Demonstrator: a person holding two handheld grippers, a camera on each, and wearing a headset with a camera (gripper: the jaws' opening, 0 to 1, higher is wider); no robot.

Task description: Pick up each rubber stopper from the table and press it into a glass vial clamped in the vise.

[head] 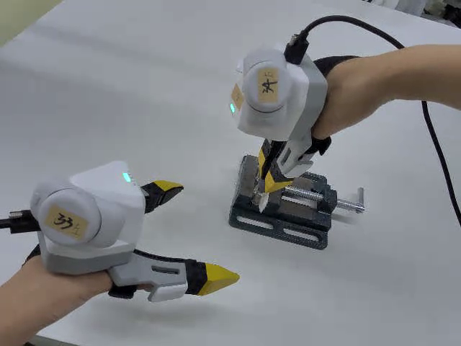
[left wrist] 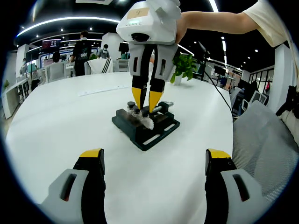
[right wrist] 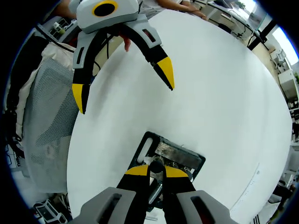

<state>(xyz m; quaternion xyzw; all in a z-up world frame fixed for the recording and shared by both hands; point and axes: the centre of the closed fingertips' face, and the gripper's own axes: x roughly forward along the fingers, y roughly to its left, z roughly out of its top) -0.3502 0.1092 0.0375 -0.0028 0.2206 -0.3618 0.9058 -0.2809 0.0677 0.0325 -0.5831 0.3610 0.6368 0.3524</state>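
The smooth white counter (head: 108, 86) spreads wide and open all round the vise (head: 302, 216), its curved edge well away in both gripper views; the vise is dark metal, with a slotted base plate and a bright threaded screw (head: 320, 197) sticking out sideways; the right gripper (head: 263, 193) points straight down over it, its yellow-tipped fingers closed on a dark, round rubber stopper (right wrist: 156, 165) just above the vise; the left gripper (head: 193, 231) hovers well apart from it, fingers spread wide.
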